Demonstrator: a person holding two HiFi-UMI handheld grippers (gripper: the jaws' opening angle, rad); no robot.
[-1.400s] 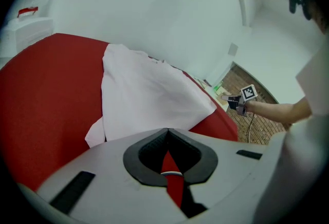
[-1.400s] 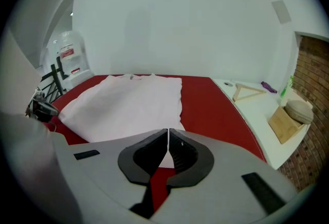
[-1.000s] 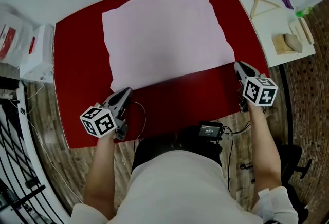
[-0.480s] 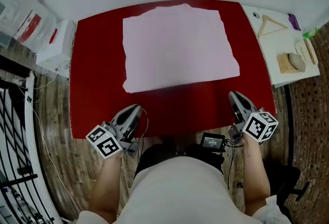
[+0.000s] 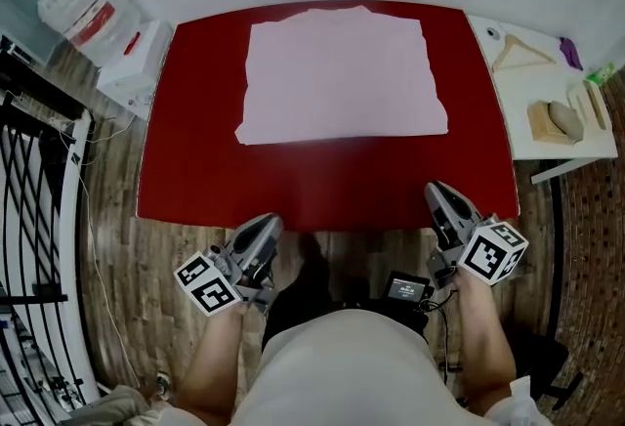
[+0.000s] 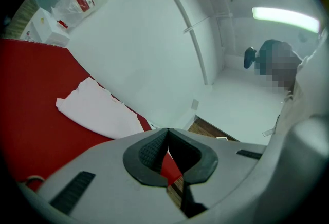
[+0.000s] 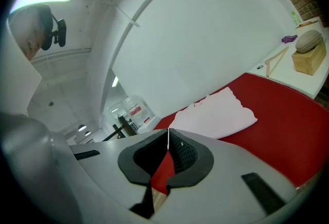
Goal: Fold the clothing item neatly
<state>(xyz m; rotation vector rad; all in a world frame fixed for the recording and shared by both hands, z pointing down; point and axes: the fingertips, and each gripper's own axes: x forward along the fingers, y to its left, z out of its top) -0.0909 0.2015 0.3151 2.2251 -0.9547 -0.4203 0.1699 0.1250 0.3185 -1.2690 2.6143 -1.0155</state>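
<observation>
Arms reach forward from the person at the bottom of the head view, each hand carrying a gripper with a marker cube. A small black device with a screen (image 5: 403, 289) sits at the waist between them. The left gripper (image 5: 266, 222) points toward the near edge of the red tabletop (image 5: 195, 150), its tip over the wood floor just short of that edge. In the left gripper view its jaws (image 6: 167, 134) are closed pad against pad, with nothing held. The right gripper (image 5: 437, 190) has its tip over the near right edge of the tabletop. Its jaws (image 7: 168, 136) are likewise shut and empty.

Further on, well apart from both grippers, the pale pink clothing item (image 5: 342, 72) lies flat on the far half of the tabletop as a rough rectangle, its far edge near the wall side. It also shows in both gripper views (image 6: 97, 110) (image 7: 216, 115).

To the right stands a white side table (image 5: 518, 136) bearing a wooden hanger (image 5: 522, 51) and a wooden block (image 5: 557, 121). To the left are a white box (image 5: 137, 53) and a plastic bag (image 5: 93, 14).
</observation>
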